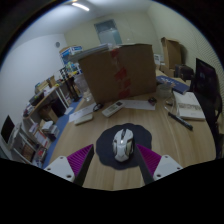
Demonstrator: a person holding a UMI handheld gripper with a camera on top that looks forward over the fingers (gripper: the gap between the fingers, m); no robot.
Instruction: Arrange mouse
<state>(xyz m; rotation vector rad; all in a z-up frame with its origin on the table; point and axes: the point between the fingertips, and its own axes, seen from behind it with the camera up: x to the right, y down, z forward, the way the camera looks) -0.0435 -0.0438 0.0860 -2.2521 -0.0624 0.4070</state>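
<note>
Mouse (122, 144) on the dark round mat (123, 147) — just ahead of your gripper (111, 161), fingers spread wide, holding nothing.
It looks light, hard and slick-shelled — pinch its two flanks.

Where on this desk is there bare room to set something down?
Bare wood lies either side of the dark mat, beside the open gripper fingers. The mouse sits on the mat between them. Beyond, around the cardboard box, papers crowd the desk.
</note>
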